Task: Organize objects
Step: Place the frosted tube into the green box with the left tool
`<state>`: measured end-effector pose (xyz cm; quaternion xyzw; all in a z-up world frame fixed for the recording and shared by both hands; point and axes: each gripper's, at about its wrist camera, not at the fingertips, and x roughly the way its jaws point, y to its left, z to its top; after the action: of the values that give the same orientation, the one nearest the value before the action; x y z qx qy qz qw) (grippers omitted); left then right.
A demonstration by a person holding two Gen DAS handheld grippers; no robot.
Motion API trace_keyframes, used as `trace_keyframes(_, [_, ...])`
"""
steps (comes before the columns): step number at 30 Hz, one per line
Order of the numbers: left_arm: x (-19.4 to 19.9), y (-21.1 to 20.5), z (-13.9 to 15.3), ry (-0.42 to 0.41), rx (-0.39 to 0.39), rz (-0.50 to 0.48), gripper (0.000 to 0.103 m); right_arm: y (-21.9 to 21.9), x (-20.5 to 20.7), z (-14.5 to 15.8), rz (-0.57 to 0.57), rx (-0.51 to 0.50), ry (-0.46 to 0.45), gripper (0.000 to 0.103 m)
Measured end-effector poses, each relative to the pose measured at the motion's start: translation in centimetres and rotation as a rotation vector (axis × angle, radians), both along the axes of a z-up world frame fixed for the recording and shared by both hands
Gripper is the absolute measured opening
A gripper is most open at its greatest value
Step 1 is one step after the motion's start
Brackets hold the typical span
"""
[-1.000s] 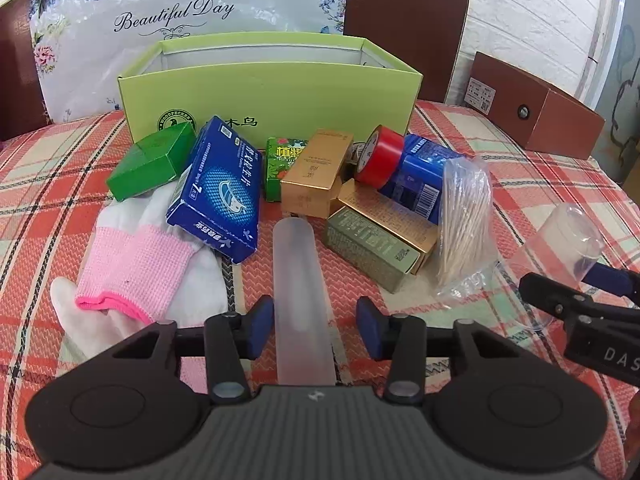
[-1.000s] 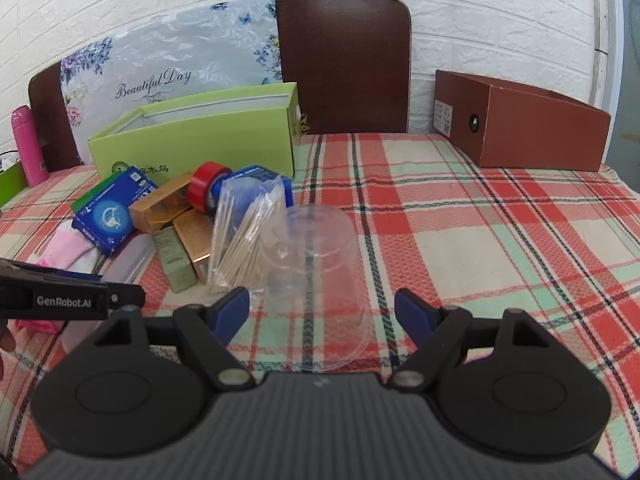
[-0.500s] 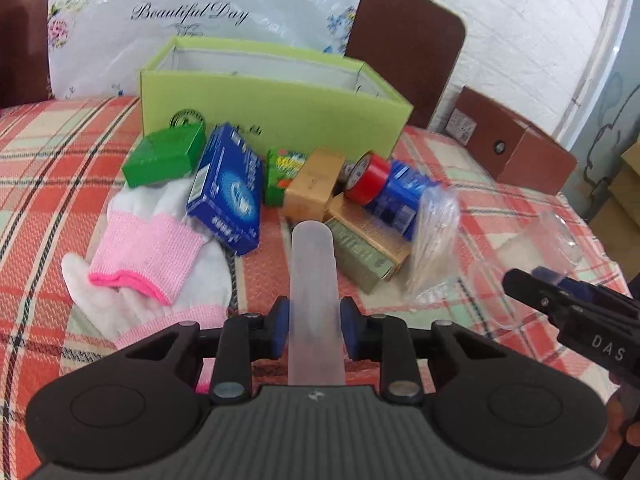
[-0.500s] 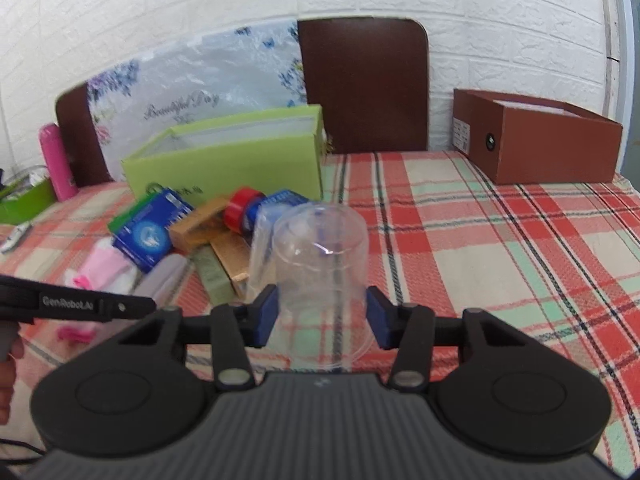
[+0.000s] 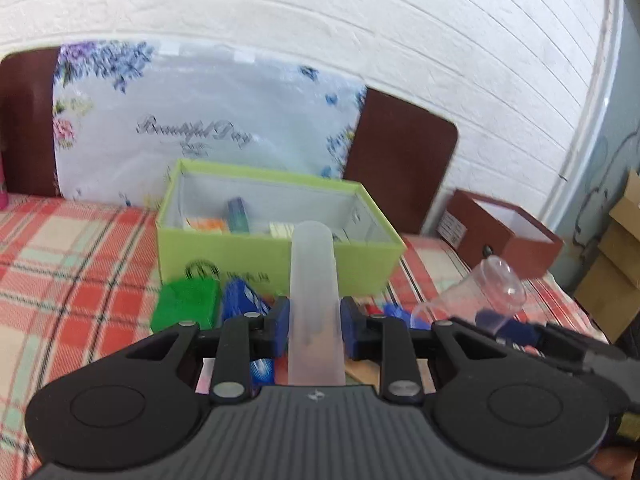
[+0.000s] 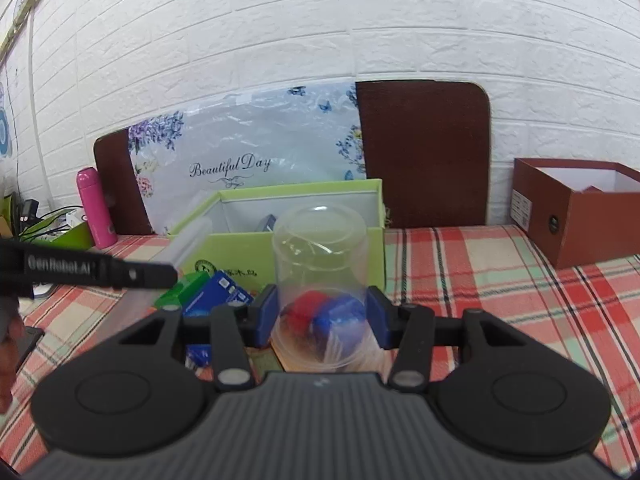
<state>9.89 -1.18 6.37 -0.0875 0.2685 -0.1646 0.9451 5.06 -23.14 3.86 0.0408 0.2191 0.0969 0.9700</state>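
My left gripper [image 5: 314, 326] is shut on a frosted translucent tube case [image 5: 314, 280] and holds it lifted, pointing toward the open light-green box [image 5: 276, 256]. The box holds a few small packets. My right gripper [image 6: 322, 316] is shut on an upside-down clear plastic cup [image 6: 320, 264], raised in front of the same green box [image 6: 240, 252]. The cup also shows in the left wrist view [image 5: 488, 284], and the tube case in the right wrist view [image 6: 190, 242]. A green packet [image 5: 186, 306], blue boxes [image 6: 216, 294] and red tape [image 6: 306, 308] lie below on the table.
A red plaid tablecloth [image 6: 500, 280] covers the table. An open brown box [image 6: 576, 208] stands at the right. A floral "Beautiful Day" bag [image 6: 240, 160] and brown chair backs [image 6: 424, 152] stand behind the green box. A pink bottle [image 6: 94, 208] stands at the far left.
Both grippers closed, the left on the tube case and the right on the cup, then lifted them off the table and rose toward the green box.
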Motion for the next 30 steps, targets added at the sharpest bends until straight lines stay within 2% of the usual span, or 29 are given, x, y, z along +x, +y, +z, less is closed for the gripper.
trace_keyframes(12, [10.3, 1.0, 2.7, -0.073, -0.025, 0.080, 0.028, 1.9, 10.0, 0.9, -0.029, 0.006, -0.053, 0.047])
trace_keyframes(18, [14.8, 2.0, 2.0, -0.055, -0.019, 0.121, 0.028, 2.9, 14.9, -0.1, -0.026, 0.030, -0.018, 0.047])
trace_keyframes(22, [16.7, 2.6, 1.2, -0.044, -0.021, 0.131, 0.028, 4.3, 17.7, -0.5, -0.017, 0.000, -0.012, 0.048])
trace_keyframes(23, [16.9, 2.8, 0.9, -0.053, -0.032, 0.142, 0.037, 4.8, 18.4, -0.8, -0.005, -0.007, -0.015, 0.053])
trace_keyframes(24, [17.0, 3.1, 0.6, -0.046, -0.040, 0.147, 0.068, 5.2, 19.0, -1.1, 0.014, -0.022, -0.009, 0.076])
trace_keyframes(25, [17.0, 3.3, 0.3, -0.034, -0.039, 0.161, 0.081, 5.7, 19.5, -1.6, 0.029, -0.053, 0.013, 0.097])
trace_keyframes(26, [16.7, 3.5, 0.0, -0.044, -0.034, 0.183, 0.086, 6.1, 19.5, -2.1, 0.029, -0.088, 0.019, 0.098])
trace_keyframes(28, [16.0, 4.0, -0.4, -0.066, -0.025, 0.190, 0.086, 6.5, 18.7, -3.1, 0.043, -0.139, -0.009, 0.098])
trace_keyframes(30, [15.7, 4.4, -0.8, -0.053, -0.031, 0.190, 0.086, 6.3, 17.8, -3.7, 0.032, -0.136, -0.019, 0.098])
